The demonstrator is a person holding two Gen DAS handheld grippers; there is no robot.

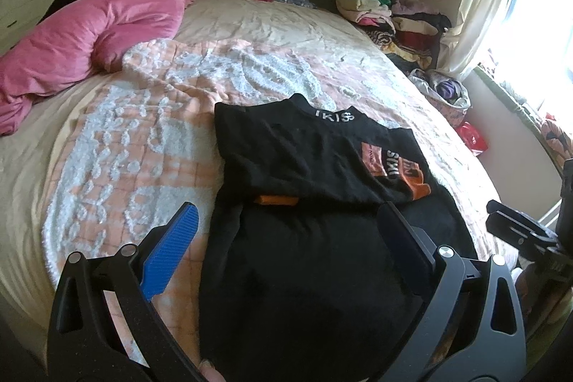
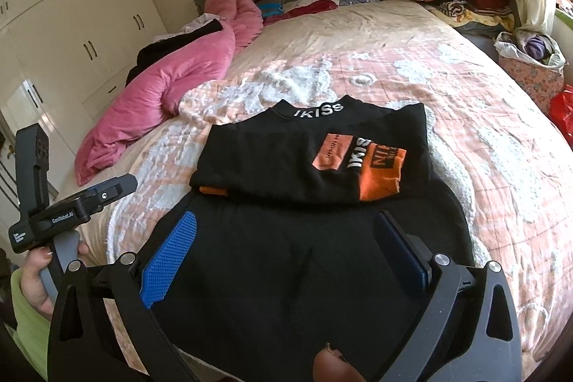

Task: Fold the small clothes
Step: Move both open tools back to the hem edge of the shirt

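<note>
black top flat on bed, below both spread tools

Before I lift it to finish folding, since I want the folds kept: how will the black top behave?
The black top is likely floppy; it lies flat, creased. Its folded-over sleeve may slip open. Probably light, knit fabric.

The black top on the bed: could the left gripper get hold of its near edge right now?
Probably yes. The left gripper is open, its fingers spread over the black top's lower part, with nothing lying between them and the cloth.
</note>
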